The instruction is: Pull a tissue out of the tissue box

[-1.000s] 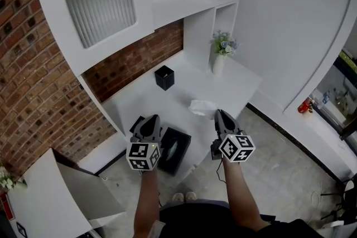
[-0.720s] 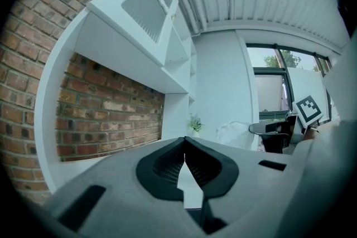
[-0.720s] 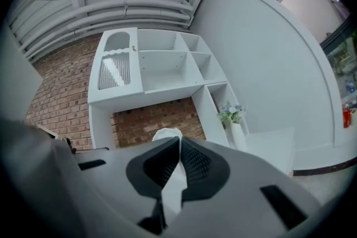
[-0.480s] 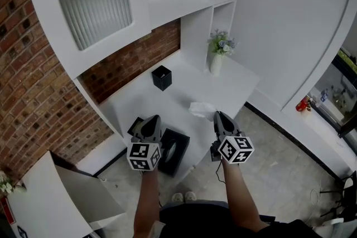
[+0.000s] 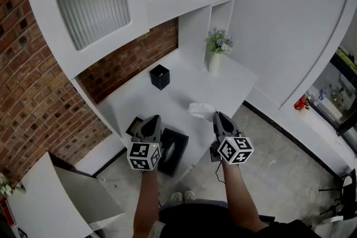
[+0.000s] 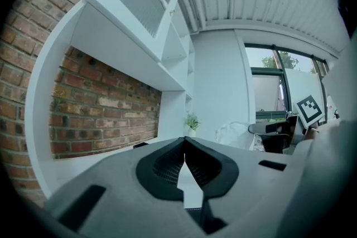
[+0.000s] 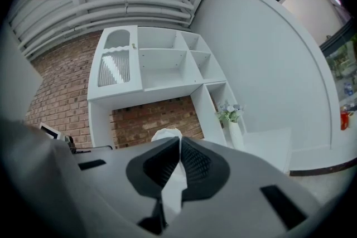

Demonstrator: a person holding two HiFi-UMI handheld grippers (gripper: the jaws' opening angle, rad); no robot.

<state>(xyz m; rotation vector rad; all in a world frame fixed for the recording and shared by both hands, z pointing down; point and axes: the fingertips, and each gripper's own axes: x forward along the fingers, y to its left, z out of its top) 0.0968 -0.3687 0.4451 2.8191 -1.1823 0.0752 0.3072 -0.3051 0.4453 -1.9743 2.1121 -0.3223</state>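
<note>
No real change in last second: right claw stays clenched on crumpled white tissue, already clear of black tissue box, to box's right. Left claw clenched empty at box's left edge. Pull looks done.

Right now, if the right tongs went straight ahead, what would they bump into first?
Probably the red brick wall behind the white counter; nothing else shows in that line, though depth is hard to judge. The right tongs hold a white tissue.

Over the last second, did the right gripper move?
No. The right gripper, shut on the tissue, keeps the same gap to the tissue box; only the camera shifted.
</note>
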